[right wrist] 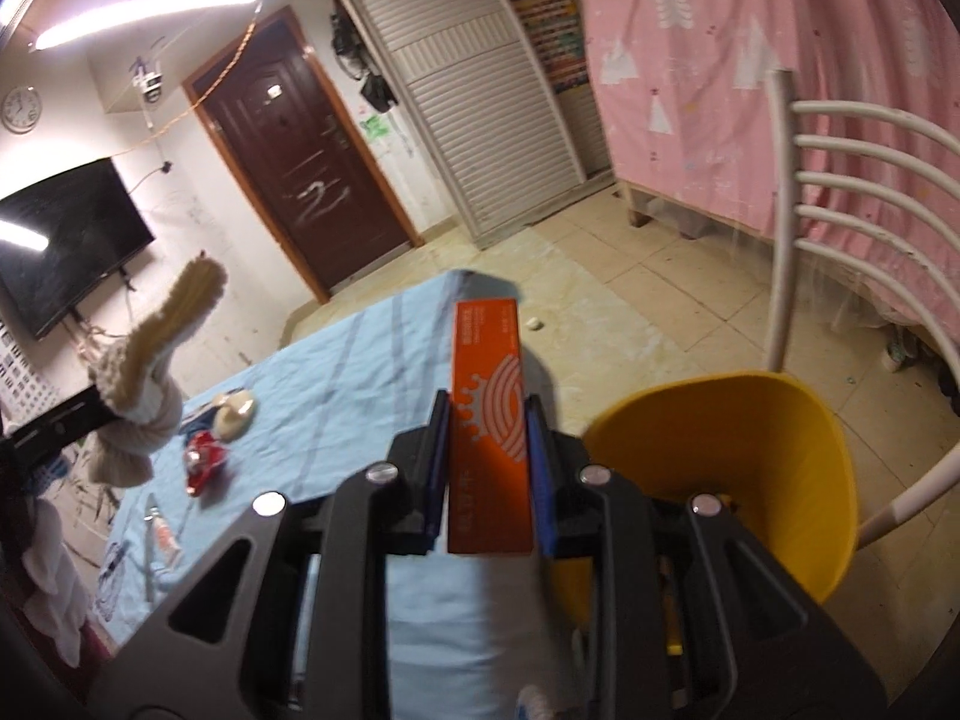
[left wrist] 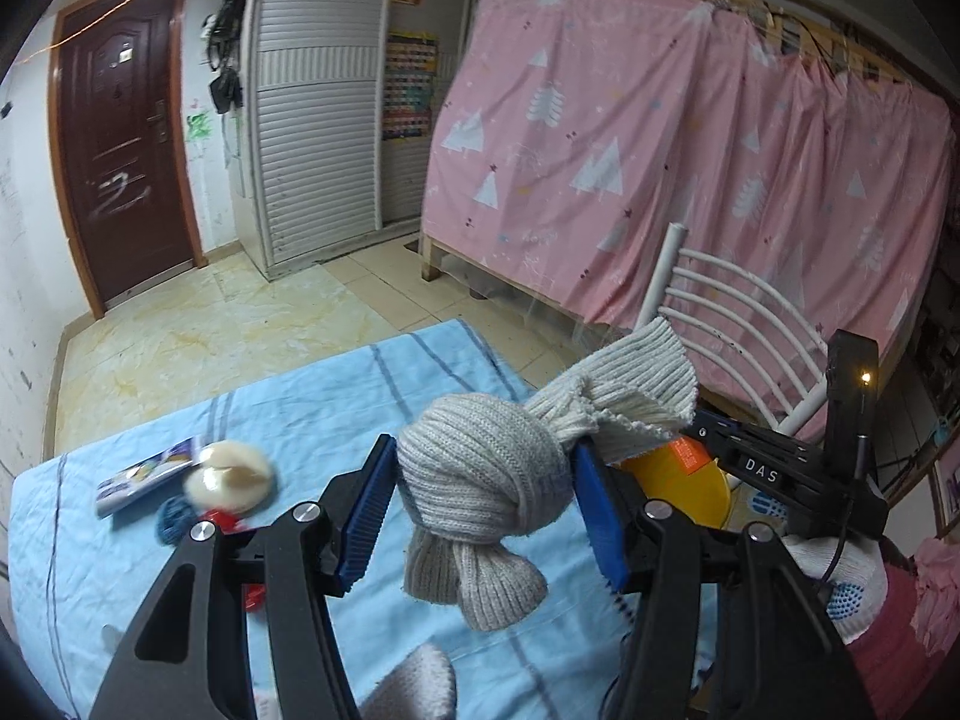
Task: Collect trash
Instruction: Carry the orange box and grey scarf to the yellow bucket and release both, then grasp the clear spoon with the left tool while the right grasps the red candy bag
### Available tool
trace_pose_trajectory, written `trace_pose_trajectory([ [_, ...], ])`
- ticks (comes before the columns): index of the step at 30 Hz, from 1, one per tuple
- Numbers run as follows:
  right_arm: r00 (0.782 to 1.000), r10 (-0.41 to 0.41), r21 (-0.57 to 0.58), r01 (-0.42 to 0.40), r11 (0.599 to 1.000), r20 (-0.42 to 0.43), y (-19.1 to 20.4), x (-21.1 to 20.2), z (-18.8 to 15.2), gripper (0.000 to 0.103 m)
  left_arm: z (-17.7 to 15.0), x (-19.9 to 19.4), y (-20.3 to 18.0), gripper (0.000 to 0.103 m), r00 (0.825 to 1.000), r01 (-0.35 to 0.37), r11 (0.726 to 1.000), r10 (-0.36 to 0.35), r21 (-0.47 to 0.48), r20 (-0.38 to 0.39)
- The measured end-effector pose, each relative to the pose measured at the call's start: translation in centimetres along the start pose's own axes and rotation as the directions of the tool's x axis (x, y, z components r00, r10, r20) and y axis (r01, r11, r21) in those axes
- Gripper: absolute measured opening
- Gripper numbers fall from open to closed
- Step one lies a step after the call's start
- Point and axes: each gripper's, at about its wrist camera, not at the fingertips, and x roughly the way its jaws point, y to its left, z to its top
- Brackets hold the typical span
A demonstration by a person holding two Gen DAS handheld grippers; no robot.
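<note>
Your right gripper (right wrist: pixel 487 468) has its fingers clamped on the orange carton (right wrist: pixel 489 420), whose long axis runs straight out along the fingers, away from you. Your left gripper (left wrist: pixel 480 510) has its fingers clamped on the knotted grey knit sock (left wrist: pixel 480 474), the loose ends hanging above and below the knot. Both pieces are up in the air above the blue-sheeted tabletop (left wrist: pixel 312 396).

The move ahead turns on the yellow bin (right wrist: pixel 750 456): it stands just off the tabletop's right edge, immediately right of the carton, beside the white chair (right wrist: pixel 840 180). So your right hand looks nearer, and the sock has to cross further rightward.

The right wrist view shows the bin's open mouth and wall; the left wrist view gives only a yellow sliver of it behind the sock. The left view better shows what remains on the tabletop: a cream round piece (left wrist: pixel 231 474), a booklet (left wrist: pixel 150 474) and a red wrapper (right wrist: pixel 204 459).
</note>
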Motion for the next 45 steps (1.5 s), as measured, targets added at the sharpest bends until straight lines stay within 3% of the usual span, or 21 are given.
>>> trace_pose_trajectory([
  [9,0.997,-0.073,0.029,0.073,0.997,0.007,-4.4,0.6,-0.1,0.023,2.3,5.4,-4.7,0.049,0.997,0.018,0.999,-0.016,0.029,-0.070],
  [15,0.990,-0.141,0.106,0.138,0.985,0.020,-7.9,1.6,-0.3,0.023,4.4,9.4,-7.9,0.049,0.994,0.014,0.999,-0.009,0.042,-0.111],
  [16,0.989,-0.149,0.112,0.146,0.983,0.021,-8.3,1.7,-0.3,0.026,4.7,10.1,-8.6,0.049,0.993,0.014,0.999,-0.008,0.049,-0.117],
  [17,0.987,-0.158,0.122,0.155,0.980,0.023,-8.8,1.6,-0.4,0.040,4.9,10.6,-9.2,0.049,0.993,0.013,0.998,-0.006,0.056,-0.122],
  [19,0.986,-0.164,0.137,0.158,0.978,0.031,-9.6,1.3,-0.7,0.056,5.3,11.8,-10.5,0.049,0.991,0.018,0.997,-0.008,0.070,-0.134],
  [27,0.980,-0.195,0.163,0.185,0.969,0.048,-11.6,-0.2,-1.1,0.058,5.4,15.0,-14.3,0.058,0.989,0.053,0.994,-0.039,0.099,-0.144],
  [34,0.980,-0.191,0.155,0.182,0.971,0.048,-11.5,-0.8,-1.3,0.059,5.3,14.6,-13.6,0.063,0.988,0.064,0.996,-0.055,0.057,-0.146],
  [45,0.991,-0.119,0.070,0.115,0.991,0.063,-5.7,-0.9,-0.2,0.066,5.1,10.0,-9.2,0.064,0.992,0.058,0.998,-0.058,-0.007,-0.112],
])
